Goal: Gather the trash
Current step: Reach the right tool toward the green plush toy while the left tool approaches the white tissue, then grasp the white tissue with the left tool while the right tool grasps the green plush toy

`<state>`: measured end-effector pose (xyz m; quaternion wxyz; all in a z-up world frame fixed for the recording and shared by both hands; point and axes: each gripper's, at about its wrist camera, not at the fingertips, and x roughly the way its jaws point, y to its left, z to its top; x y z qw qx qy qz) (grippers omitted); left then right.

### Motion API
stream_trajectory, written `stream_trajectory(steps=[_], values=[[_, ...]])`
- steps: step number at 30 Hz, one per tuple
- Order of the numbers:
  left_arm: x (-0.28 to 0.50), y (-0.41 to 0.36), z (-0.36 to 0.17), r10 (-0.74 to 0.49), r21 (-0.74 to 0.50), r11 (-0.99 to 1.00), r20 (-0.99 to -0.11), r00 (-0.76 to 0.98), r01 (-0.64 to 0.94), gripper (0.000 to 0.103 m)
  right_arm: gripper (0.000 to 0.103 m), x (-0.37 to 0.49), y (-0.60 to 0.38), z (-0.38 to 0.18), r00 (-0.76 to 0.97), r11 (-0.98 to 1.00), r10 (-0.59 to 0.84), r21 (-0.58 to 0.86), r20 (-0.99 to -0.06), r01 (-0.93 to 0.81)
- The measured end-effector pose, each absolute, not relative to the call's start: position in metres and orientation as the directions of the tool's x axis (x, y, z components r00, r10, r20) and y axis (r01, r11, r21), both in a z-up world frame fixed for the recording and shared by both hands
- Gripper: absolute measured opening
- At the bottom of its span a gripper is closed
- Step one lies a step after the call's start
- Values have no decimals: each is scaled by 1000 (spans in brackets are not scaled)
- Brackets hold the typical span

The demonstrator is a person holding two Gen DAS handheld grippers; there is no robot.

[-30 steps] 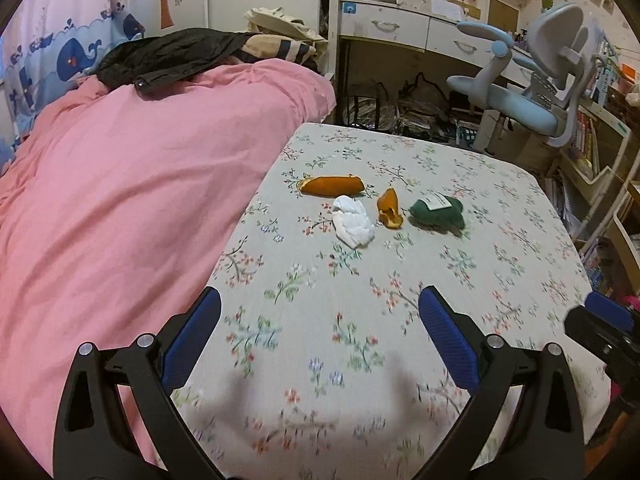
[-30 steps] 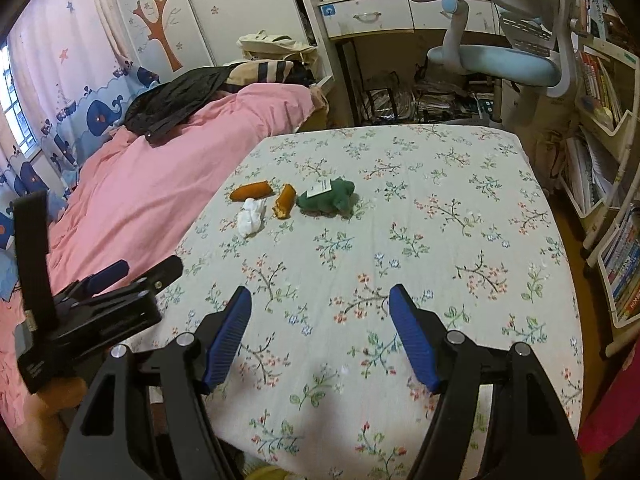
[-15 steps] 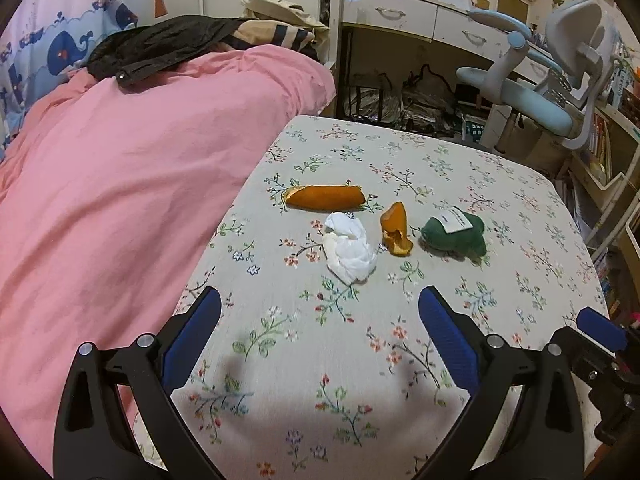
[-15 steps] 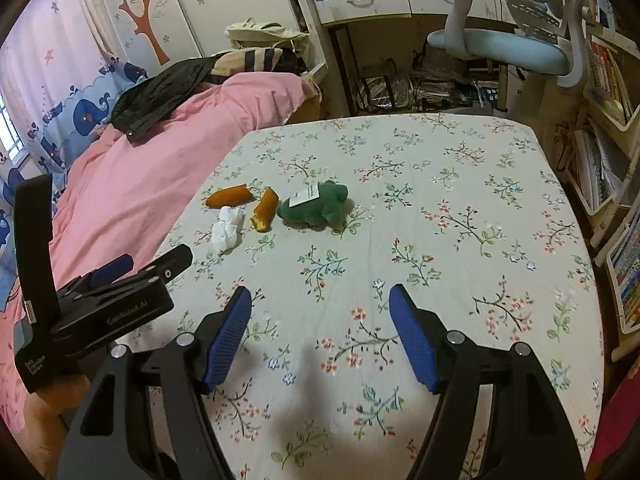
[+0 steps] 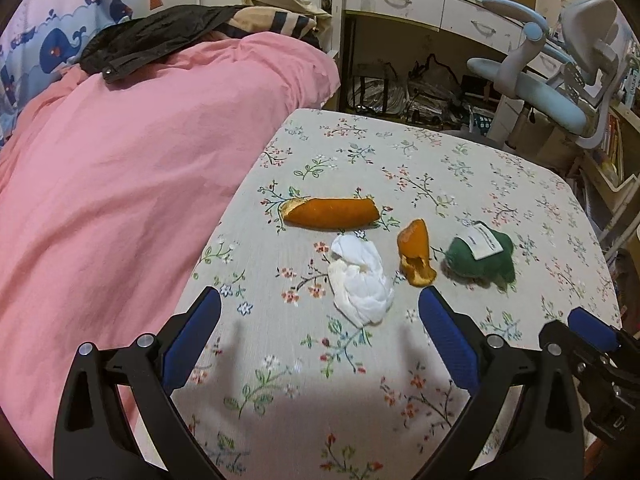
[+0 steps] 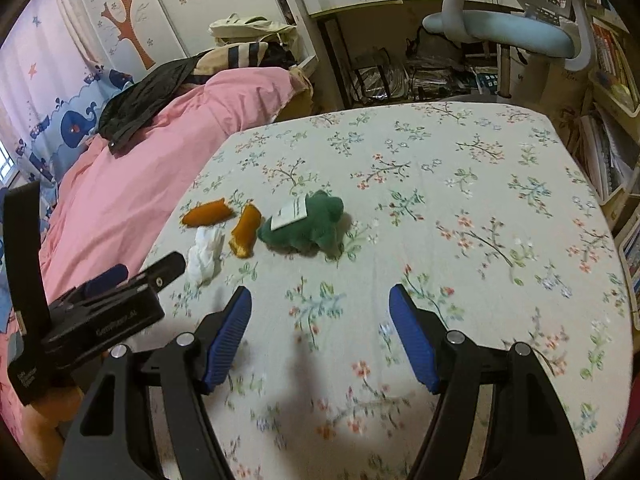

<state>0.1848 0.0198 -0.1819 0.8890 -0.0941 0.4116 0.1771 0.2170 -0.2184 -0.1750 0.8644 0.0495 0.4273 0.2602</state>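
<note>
On the floral tablecloth lie a crumpled white tissue (image 5: 360,282), a long orange peel (image 5: 330,213), a smaller curled orange peel (image 5: 416,258) and a green plush toy with a white tag (image 5: 480,258). My left gripper (image 5: 320,320) is open and empty, just short of the tissue. My right gripper (image 6: 320,312) is open and empty, a little short of the green toy (image 6: 308,228). The tissue (image 6: 206,252) and both peels (image 6: 208,213) (image 6: 245,232) show left of the toy in the right wrist view.
A pink duvet (image 5: 120,168) with a dark jacket (image 5: 160,40) lies left of the table (image 5: 440,152). A light blue desk chair (image 5: 548,92), a white desk with drawers (image 5: 400,0) and bookshelves (image 6: 608,60) stand behind and to the right.
Both grippers have moved forward toward the trash: the tissue, peels and toy appear larger and closer. Both stayed open.
</note>
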Motion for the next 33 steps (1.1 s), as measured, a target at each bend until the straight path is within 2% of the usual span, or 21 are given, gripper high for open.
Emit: stream_trajectory(steps=[19,24,25,26,28,30,33], values=[[223,26,-205,195,-1,943,-807,558,-332,95,69,268,-198,-194,478,845,533,417,-698,-334],[228,32,-210,163,-28,948,-813,558,-317,78,69,275,-196,-197,476,841,540,434,-694,-322],[228,31,-210,163,-25,950,-812,561,-312,75,64,275,-196,-197,475,839,543,436,-692,-324],[228,30,-210,163,-19,952,-810,563,-304,70,52,275,-195,-197,473,839,544,435,-692,-328],[229,26,-209,161,-7,959,-807,568,-282,61,41,275,-193,-199,450,822,568,447,-690,-352],[228,23,-208,148,-3,967,-805,574,-254,41,34,273,-190,-196,452,822,566,434,-689,-368],[227,18,-204,106,-18,979,-804,585,-202,22,24,271,-193,-188,456,815,577,435,-677,-384]])
